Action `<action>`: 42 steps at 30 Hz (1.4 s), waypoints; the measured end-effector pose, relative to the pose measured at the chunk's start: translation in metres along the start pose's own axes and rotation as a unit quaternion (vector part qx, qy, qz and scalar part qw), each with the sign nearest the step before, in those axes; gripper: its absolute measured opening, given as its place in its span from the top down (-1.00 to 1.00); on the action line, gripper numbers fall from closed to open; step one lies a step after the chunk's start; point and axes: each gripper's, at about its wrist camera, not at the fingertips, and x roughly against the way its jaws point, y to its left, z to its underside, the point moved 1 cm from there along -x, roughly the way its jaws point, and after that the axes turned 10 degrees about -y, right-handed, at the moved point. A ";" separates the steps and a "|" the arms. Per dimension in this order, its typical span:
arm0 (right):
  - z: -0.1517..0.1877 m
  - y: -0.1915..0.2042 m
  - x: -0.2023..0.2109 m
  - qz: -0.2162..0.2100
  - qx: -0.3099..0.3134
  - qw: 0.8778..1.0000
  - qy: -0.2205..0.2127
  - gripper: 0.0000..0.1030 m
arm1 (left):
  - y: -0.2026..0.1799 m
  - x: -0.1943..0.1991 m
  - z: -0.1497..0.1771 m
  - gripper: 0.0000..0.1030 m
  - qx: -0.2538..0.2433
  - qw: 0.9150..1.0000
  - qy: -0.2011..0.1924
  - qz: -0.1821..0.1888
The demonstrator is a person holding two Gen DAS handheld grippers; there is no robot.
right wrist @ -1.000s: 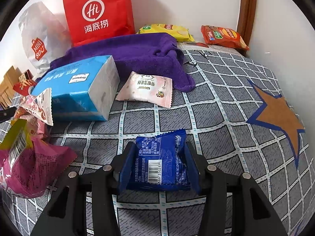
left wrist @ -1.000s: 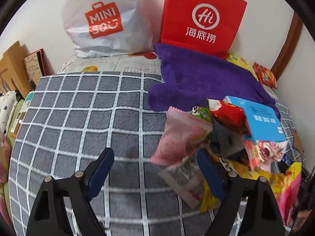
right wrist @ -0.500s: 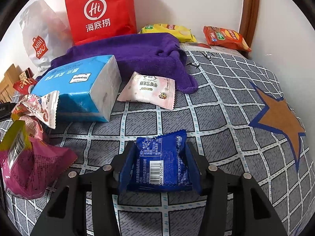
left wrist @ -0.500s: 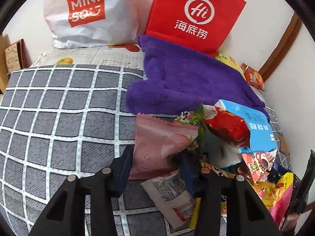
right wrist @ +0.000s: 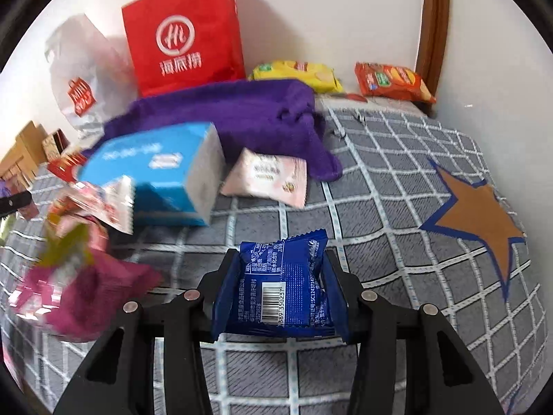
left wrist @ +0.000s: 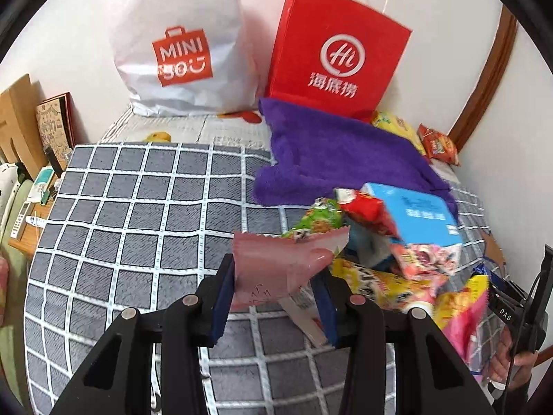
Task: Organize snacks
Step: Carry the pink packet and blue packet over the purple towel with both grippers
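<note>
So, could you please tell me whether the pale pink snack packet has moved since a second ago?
Yes. The pale pink snack packet left the snack pile and now sits clamped in the left gripper, lifted above the grey checked cover.

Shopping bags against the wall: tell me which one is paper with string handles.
The red bag with the white "Hi" circle logo. It stands stiff and flat-sided with thin white string handles, to the right of the rounded, crinkled white Miniso bag in the left wrist view.
</note>
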 end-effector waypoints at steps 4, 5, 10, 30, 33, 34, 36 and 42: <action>-0.014 0.005 0.025 -0.001 0.004 1.000 -0.023 0.08 | -0.015 0.015 -0.002 0.21 -0.008 1.000 -0.012 0.013; -0.018 0.006 0.030 0.000 0.006 1.000 -0.027 0.08 | -0.020 0.019 -0.002 0.21 -0.008 1.000 -0.014 0.020; -0.031 0.010 0.051 0.012 0.018 0.999 -0.044 0.08 | -0.046 0.034 -0.003 0.21 -0.024 0.998 -0.023 0.046; -0.113 0.048 0.068 -0.022 0.019 0.995 -0.091 0.08 | -0.114 0.037 -0.052 0.21 -0.064 0.991 -0.034 0.109; -0.124 0.051 0.063 -0.022 0.020 0.995 -0.094 0.08 | -0.115 0.033 -0.060 0.21 -0.064 0.991 -0.036 0.110; -0.128 0.053 0.061 -0.023 0.022 0.995 -0.095 0.08 | -0.115 0.032 -0.062 0.21 -0.064 0.991 -0.037 0.110; -0.134 0.055 0.058 -0.024 0.024 0.995 -0.098 0.08 | -0.115 0.027 -0.068 0.21 -0.063 0.991 -0.038 0.109; -0.153 0.060 0.041 -0.026 0.030 0.994 -0.102 0.08 | -0.113 0.013 -0.088 0.21 -0.060 0.992 -0.042 0.107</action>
